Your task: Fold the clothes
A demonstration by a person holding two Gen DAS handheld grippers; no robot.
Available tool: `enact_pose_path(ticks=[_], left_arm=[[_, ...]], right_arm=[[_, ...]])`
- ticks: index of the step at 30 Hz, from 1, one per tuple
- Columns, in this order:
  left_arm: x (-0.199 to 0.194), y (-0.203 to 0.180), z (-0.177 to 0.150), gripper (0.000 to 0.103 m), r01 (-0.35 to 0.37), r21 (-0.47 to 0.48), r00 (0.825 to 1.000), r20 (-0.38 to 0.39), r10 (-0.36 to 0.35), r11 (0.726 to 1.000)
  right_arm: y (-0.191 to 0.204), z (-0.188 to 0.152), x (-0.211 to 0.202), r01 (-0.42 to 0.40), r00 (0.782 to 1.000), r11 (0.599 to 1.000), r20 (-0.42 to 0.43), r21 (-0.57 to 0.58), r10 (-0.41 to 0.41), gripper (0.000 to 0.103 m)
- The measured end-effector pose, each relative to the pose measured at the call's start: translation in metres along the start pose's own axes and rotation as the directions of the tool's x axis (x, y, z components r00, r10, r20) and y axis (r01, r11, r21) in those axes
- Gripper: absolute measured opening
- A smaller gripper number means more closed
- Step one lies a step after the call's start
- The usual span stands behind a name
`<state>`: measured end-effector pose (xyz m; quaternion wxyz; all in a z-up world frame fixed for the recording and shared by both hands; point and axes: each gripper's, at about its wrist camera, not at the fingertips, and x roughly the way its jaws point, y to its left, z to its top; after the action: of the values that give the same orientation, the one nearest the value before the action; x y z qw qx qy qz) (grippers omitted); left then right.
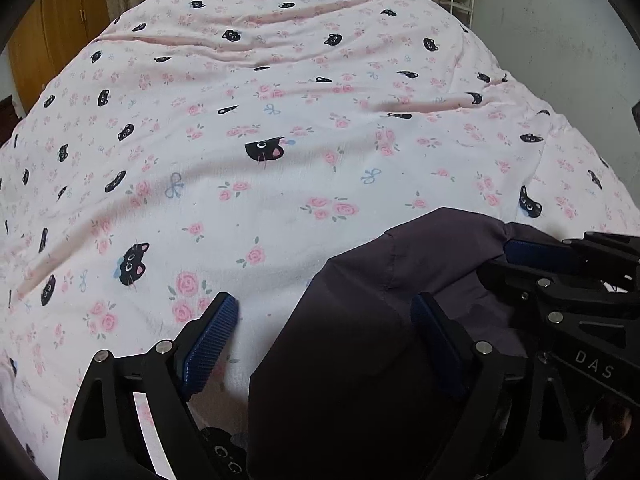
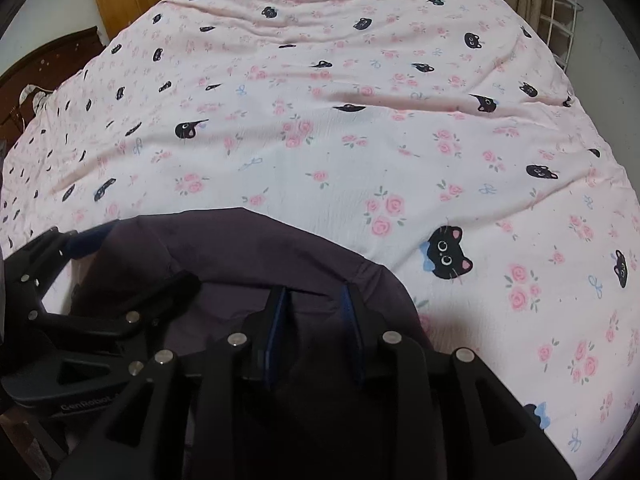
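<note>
A dark purple garment (image 1: 360, 340) lies bunched at the near edge of a bed covered by a pink sheet (image 1: 280, 180) printed with roses and black cats. My left gripper (image 1: 324, 320) is open wide: its left pad hangs over bare sheet and its right pad rests against the garment's fabric. Close to its right, my right gripper (image 1: 516, 260) meets the garment's upper edge. In the right wrist view the right gripper (image 2: 314, 312) has narrow jaws with a fold of the garment (image 2: 248, 248) pinched between the pads. The left gripper (image 2: 132, 260) stands open at the left.
The sheet (image 2: 360, 160) stretches far ahead, wrinkled towards the back. A wooden wardrobe (image 1: 52, 40) stands at the back left, a dark headboard (image 2: 52, 64) at the left, a white wire rack (image 2: 560, 20) and a pale wall (image 1: 560, 40) at the right.
</note>
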<state>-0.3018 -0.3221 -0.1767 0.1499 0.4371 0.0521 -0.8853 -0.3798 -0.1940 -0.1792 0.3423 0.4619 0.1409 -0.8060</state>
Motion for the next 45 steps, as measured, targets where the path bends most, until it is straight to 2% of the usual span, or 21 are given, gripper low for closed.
enact_pose_path(ticks=[4, 5, 6, 9, 12, 13, 16, 19, 23, 25, 26, 27, 31, 34, 37, 40, 41, 42, 43, 44, 45], left_arm=[[-0.018, 0.01, 0.01, 0.087, 0.007, -0.025, 0.999, 0.051, -0.006, 1.0], [-0.022, 0.014, 0.013, 0.087, 0.009, -0.035, 0.998, 0.066, -0.007, 0.999], [-0.022, 0.018, 0.015, 0.087, 0.004, -0.04, 0.998, 0.067, -0.001, 0.999], [-0.011, 0.026, 0.02, 0.087, -0.027, -0.043, 0.999, 0.029, 0.028, 0.999], [0.012, 0.031, 0.012, 0.088, -0.005, -0.053, 0.998, -0.057, 0.001, 0.999], [0.015, 0.03, 0.009, 0.09, -0.005, -0.05, 0.998, -0.056, 0.002, 0.999], [0.017, 0.03, 0.003, 0.093, -0.007, -0.048, 0.999, -0.04, 0.005, 0.999], [0.005, 0.037, 0.002, 0.092, 0.006, -0.066, 1.0, 0.0, -0.006, 0.998], [-0.021, 0.061, -0.005, 0.092, 0.088, -0.096, 0.995, 0.064, -0.082, 0.991], [-0.029, 0.073, -0.008, 0.095, 0.132, -0.079, 0.989, 0.083, -0.126, 0.988], [-0.03, 0.078, -0.009, 0.097, 0.151, -0.062, 0.986, 0.083, -0.146, 0.987], [-0.029, 0.082, -0.011, 0.098, 0.176, -0.048, 0.982, 0.075, -0.172, 0.983], [-0.015, 0.088, -0.014, 0.098, 0.27, -0.034, 0.963, 0.008, -0.27, 0.962], [-0.009, 0.087, -0.014, 0.098, 0.338, -0.049, 0.941, -0.008, -0.339, 0.94], [-0.006, 0.084, -0.01, 0.097, 0.396, -0.063, 0.918, -0.002, -0.397, 0.916], [-0.003, 0.081, -0.005, 0.092, 0.435, -0.075, 0.9, -0.002, -0.436, 0.897], [-0.001, 0.078, -0.003, 0.089, 0.438, -0.074, 0.898, -0.007, -0.44, 0.896], [0.001, 0.076, -0.001, 0.082, 0.437, -0.069, 0.898, -0.016, -0.439, 0.897], [0.004, 0.073, 0.001, 0.072, 0.432, -0.062, 0.9, -0.03, -0.434, 0.9], [0.005, 0.07, 0.003, 0.067, 0.43, -0.052, 0.901, -0.042, -0.433, 0.901], [0.006, 0.066, 0.004, 0.051, 0.431, -0.039, 0.9, -0.054, -0.433, 0.901]], right_arm=[[-0.001, 0.002, -0.018, 0.001, 0.999, 1.0, 0.04, 0.011, -0.002, 0.034], [-0.005, 0.003, -0.025, -0.005, 0.998, 1.0, 0.068, 0.031, 0.003, 0.043], [-0.009, 0.004, -0.033, -0.013, 0.995, 0.999, 0.097, 0.051, 0.008, 0.049], [-0.023, 0.007, -0.044, -0.02, 0.991, 0.995, 0.131, 0.101, 0.007, 0.05], [-0.029, 0.007, -0.026, 0.016, 0.999, 0.995, 0.041, 0.103, -0.021, 0.05], [-0.031, 0.005, -0.017, 0.037, 0.999, 0.995, -0.001, 0.097, -0.037, 0.05], [-0.034, -0.005, 0.0, 0.026, 0.999, 0.996, -0.028, 0.091, -0.023, 0.05], [-0.038, -0.005, -0.012, -0.01, 1.0, 0.994, 0.001, 0.105, 0.009, 0.051], [-0.049, -0.005, -0.042, -0.103, 0.993, 0.99, 0.061, 0.101, 0.097, 0.051], [-0.059, -0.006, -0.059, -0.15, 0.986, 0.985, 0.086, 0.081, 0.143, 0.062], [-0.064, -0.008, -0.065, -0.158, 0.985, 0.985, 0.089, 0.074, 0.151, 0.073], [-0.07, -0.009, -0.069, -0.167, 0.983, 0.984, 0.088, 0.066, 0.16, 0.076], [-0.087, -0.014, -0.067, -0.221, 0.975, 0.973, 0.042, 0.069, 0.218, 0.076], [-0.096, -0.017, -0.057, -0.301, 0.953, 0.946, 0.012, 0.122, 0.302, 0.076], [-0.103, -0.018, -0.046, -0.405, 0.911, 0.889, 0.014, 0.215, 0.412, 0.076], [-0.107, -0.016, -0.034, -0.438, 0.891, 0.856, 0.011, 0.274, 0.453, 0.071], [-0.109, -0.016, -0.029, -0.451, 0.882, 0.842, 0.006, 0.295, 0.471, 0.062], [-0.111, -0.015, -0.024, -0.463, 0.873, 0.828, 0.001, 0.315, 0.488, 0.052], [-0.113, -0.015, -0.019, -0.475, 0.863, 0.814, -0.004, 0.335, 0.505, 0.046], [-0.114, -0.015, -0.016, -0.484, 0.855, 0.804, -0.007, 0.347, 0.518, 0.034], [-0.114, -0.015, -0.012, -0.492, 0.848, 0.793, -0.01, 0.359, 0.53, 0.022]])
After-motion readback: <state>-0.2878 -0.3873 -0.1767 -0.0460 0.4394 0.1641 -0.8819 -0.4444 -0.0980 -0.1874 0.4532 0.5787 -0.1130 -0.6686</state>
